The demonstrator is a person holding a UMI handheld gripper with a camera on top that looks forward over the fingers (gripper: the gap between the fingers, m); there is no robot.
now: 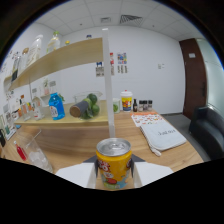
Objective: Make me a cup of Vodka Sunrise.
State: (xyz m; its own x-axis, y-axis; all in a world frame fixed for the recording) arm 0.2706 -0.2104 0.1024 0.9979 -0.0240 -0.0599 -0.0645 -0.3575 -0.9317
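Note:
A yellow drink can (114, 161) with a silver top and closed pull tab stands upright between my two fingers (91, 172). My gripper (114, 174) is shut on it, with the dark pads pressing on both its sides. The can's base is hidden, so I cannot tell whether it rests on the wooden counter (75, 142). Just left of the fingers stands a clear glass (31, 150) with something red in it.
A white post (108, 85) rises right behind the can. On the back ledge beyond it are a blue bottle (56, 106), green melons (90, 106), a red-lidded jar (127, 101) and small dark bottles (143, 105). To the right lie a printed sheet (147, 119) and a white bag (162, 136).

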